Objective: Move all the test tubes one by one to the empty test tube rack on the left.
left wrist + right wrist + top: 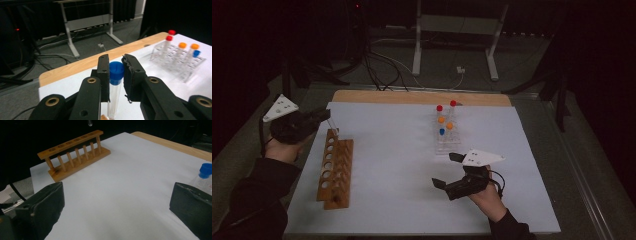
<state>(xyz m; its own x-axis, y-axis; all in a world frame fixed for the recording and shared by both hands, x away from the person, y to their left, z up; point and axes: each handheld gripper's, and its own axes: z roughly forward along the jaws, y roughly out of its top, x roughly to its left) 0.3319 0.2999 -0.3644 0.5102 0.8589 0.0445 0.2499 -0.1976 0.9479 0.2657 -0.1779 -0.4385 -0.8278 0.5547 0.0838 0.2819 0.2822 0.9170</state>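
White sheeting covers the table [412,200]; from above, the left gripper [328,116] hovers over the wooden rack [335,167]. Its own view shows it clamped on a blue-capped tube [116,82]. The right gripper's [117,202] view shows jaws wide apart, empty.

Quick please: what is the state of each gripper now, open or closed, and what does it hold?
Left gripper: closed on the blue-capped tube.
Right gripper: open, holding nothing.
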